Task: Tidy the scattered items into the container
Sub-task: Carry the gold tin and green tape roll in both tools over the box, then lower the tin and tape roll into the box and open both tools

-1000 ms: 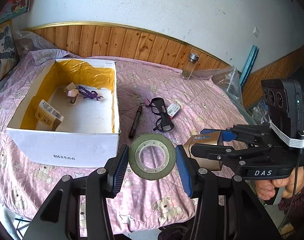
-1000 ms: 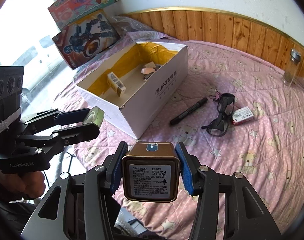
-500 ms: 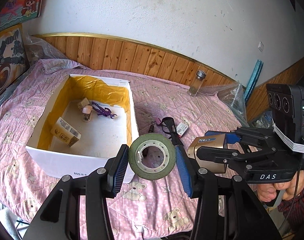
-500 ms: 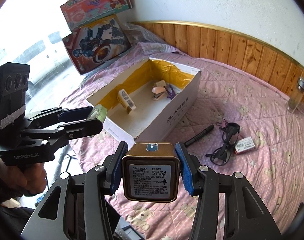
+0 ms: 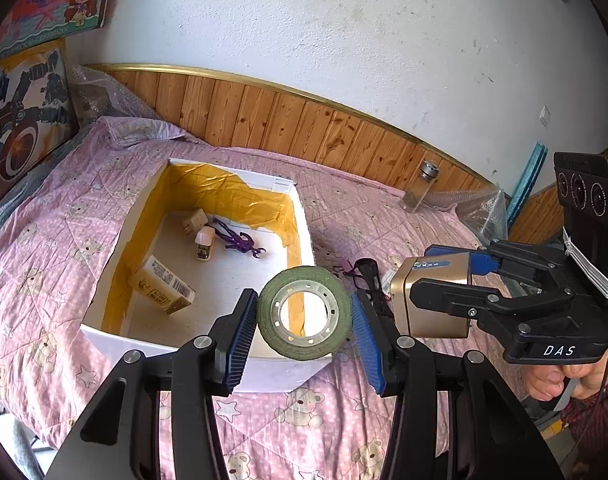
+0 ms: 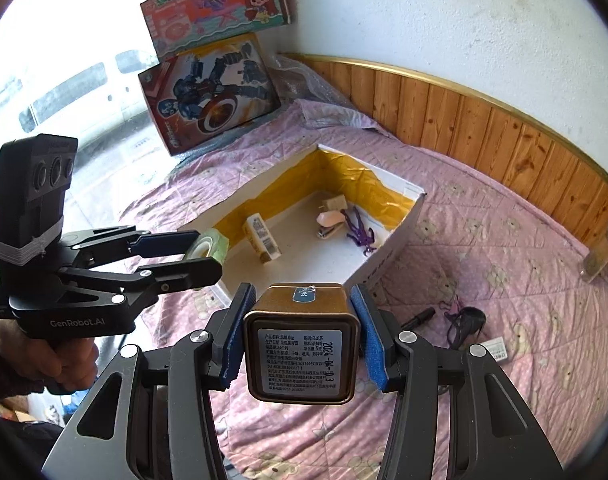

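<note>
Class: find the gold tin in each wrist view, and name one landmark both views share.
Left wrist view: gold tin, right of centre, held in the right claw.
Right wrist view: gold tin, bottom centre, between the blue pads.
Shared landmark: the white box with yellow lining.

My right gripper (image 6: 300,336) clamps the gold tin (image 6: 302,350). To its left, my left gripper (image 6: 202,254) holds the tape roll (image 6: 210,246) beside the white box (image 6: 387,256).

The box (image 5: 116,336) is white outside with yellow tape lining its inner walls, and a purple figure (image 5: 240,241) lies inside. The tape roll (image 5: 304,314) is dull green, the tin (image 6: 302,342) gold with a white label. The bedspread (image 5: 56,216) is pink with bears and stars.
</note>
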`<state>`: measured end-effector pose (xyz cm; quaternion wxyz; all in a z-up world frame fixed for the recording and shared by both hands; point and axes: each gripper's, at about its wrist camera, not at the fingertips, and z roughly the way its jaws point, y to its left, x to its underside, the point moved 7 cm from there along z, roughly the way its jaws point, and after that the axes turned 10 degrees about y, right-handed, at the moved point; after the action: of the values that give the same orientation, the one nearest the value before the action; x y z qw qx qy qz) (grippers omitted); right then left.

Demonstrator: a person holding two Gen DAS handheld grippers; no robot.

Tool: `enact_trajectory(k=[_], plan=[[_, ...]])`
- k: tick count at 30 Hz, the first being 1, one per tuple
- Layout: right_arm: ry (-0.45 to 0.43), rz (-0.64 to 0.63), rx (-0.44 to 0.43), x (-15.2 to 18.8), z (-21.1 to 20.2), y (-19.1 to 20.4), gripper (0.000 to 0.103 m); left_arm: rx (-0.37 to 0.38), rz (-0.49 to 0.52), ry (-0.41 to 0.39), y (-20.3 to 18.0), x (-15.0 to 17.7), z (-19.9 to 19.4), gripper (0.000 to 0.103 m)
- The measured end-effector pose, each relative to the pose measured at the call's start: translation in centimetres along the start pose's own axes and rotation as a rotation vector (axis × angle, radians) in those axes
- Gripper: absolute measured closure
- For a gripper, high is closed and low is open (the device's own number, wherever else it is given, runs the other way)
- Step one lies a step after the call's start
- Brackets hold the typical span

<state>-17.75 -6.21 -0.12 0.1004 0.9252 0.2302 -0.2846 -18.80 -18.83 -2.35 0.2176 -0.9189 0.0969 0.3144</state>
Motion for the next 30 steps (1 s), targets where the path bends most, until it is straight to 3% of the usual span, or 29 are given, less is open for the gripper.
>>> enact_trajectory(k=[9,30], plan=[[0.027,-0.049,-0.007,-3.0,2.4,0.3,0.051,-0.008,-0.069,0.02,2.9,-0.8,1.0,0.054],[0.138,-0.137,0.003,-8.7,9.1,-1.4,0.051,-0.008,-0.208,0.167,6.4,-2.3,6.9,0.054]])
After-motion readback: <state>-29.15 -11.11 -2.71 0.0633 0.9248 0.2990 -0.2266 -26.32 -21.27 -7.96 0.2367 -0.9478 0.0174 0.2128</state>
